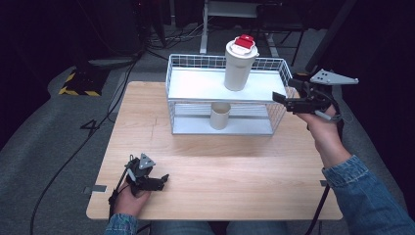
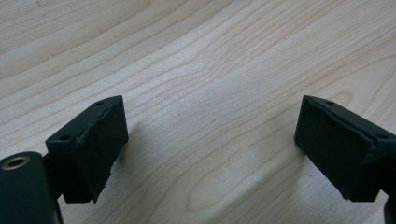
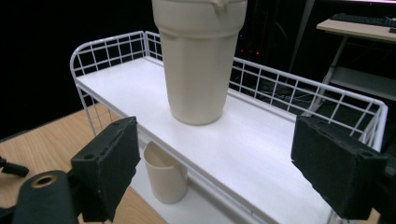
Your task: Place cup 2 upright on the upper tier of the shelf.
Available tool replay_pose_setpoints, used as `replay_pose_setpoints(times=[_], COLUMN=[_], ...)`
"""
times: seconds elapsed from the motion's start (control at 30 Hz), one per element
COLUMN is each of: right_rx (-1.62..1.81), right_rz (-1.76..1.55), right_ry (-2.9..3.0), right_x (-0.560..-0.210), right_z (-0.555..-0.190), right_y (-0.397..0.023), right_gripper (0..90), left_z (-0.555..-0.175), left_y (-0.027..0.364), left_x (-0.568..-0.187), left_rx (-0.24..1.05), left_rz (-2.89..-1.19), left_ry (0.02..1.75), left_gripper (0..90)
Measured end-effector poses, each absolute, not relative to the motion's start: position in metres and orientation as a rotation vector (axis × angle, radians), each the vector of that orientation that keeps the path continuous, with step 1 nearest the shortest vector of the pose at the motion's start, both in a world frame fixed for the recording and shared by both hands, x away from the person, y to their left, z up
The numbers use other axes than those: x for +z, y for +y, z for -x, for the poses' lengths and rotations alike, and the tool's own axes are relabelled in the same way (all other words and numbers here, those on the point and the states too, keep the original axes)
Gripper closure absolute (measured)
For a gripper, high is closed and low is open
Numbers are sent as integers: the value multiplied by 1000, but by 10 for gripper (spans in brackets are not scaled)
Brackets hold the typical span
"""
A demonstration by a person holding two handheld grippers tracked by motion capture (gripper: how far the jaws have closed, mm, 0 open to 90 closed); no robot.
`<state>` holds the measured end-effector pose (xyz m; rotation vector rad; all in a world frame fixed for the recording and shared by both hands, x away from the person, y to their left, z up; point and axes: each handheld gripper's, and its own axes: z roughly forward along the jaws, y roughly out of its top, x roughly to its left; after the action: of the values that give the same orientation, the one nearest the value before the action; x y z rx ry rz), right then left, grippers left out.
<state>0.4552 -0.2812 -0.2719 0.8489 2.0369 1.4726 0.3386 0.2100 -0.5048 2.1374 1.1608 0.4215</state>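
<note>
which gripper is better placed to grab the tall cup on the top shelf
Right. The right gripper is open at the rack's end, facing the tall cup. The left gripper rests open on the table, far from it.

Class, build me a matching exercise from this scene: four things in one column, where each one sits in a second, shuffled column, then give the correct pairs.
Things
1. tall lidded cup
2. small open cup
3. left gripper
4. right gripper

Places
A. low on the wooden table, near its front left edge
B. lower shelf of the white wire rack
C. raised beside the rack's right end
D. upper shelf of the rack

Pairs: 1-D, 2-B, 3-A, 4-C
</note>
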Motion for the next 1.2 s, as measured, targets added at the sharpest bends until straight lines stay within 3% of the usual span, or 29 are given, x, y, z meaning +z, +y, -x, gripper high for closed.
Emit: replay_pose_setpoints(times=[0.73,1.2], right_rx=[1415,1316], right_rz=[-892,-1022], right_ry=[2117,2158], right_x=[-320,-376], right_z=[-403,-376], right_y=[-314,-323], right_gripper=[157,159], left_z=[-339,-339], left_y=[210,210], left_x=[-505,-505], left_rx=[420,420], left_rz=[-2135,-2135], left_ry=[1162,1162], left_gripper=[103,103])
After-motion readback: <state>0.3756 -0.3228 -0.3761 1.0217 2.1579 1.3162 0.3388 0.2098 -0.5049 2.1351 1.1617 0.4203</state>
